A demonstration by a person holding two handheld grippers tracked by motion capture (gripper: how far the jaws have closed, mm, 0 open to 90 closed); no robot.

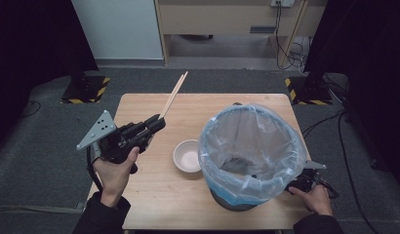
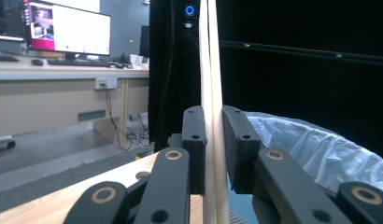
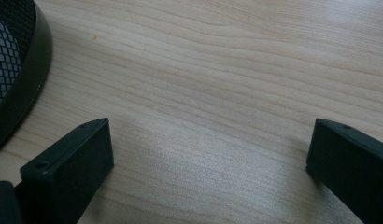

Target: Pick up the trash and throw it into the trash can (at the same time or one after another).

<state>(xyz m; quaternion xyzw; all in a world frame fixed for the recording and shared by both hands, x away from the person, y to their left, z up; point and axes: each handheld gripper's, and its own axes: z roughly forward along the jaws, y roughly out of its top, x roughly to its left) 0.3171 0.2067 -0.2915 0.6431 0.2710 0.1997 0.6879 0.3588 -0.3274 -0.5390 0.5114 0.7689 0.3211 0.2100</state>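
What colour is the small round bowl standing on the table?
The small round bowl is white with a faint pinkish inside, seen best in the high view.

- No text, label, brand or number can be read in any view.
- What is displayed on the monitor (image 2: 68,30) in the left gripper view is too blurred to be read.

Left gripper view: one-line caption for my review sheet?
Left gripper clamps a pair of wooden chopsticks upright, the bag-lined bin just beyond.
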